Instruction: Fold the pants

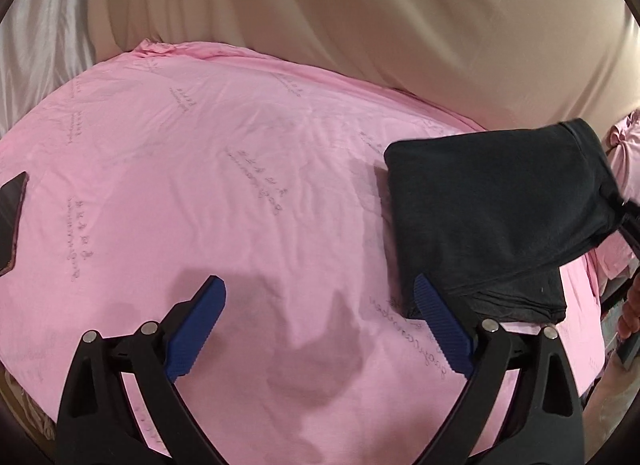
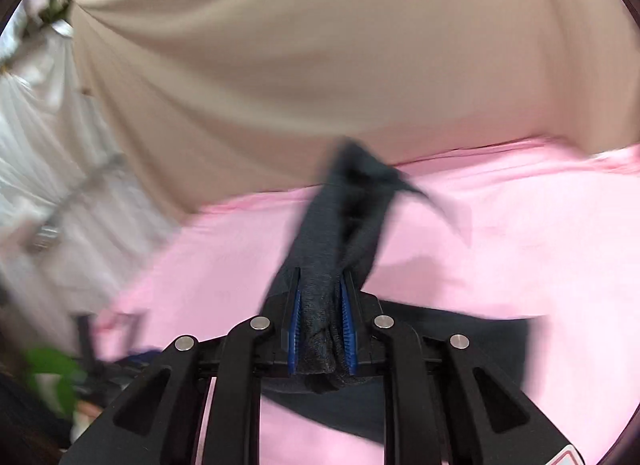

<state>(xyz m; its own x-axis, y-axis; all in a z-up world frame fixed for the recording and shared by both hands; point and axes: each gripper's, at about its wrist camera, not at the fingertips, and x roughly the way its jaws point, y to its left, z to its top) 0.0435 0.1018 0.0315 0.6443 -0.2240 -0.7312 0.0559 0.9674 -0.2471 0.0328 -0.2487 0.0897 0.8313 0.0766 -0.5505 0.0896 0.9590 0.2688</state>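
The dark folded pants [image 1: 496, 209] lie on the pink sheet [image 1: 200, 185] at the right of the left wrist view, with their far end lifted off the bed. My left gripper [image 1: 320, 297] is open and empty above the sheet, its right blue pad just beside the pants' near edge. My right gripper [image 2: 322, 297] is shut on a bunched part of the pants [image 2: 332, 233], holding the cloth up; that view is blurred. The right gripper's black tip [image 1: 630, 221] shows at the right edge of the left wrist view.
A beige curtain [image 1: 400, 25] hangs behind the bed. A dark flat object [image 1: 12, 205] lies at the sheet's left edge. White cloth [image 2: 32, 125] and a green leaf [image 2: 52, 369] are at the left of the right wrist view.
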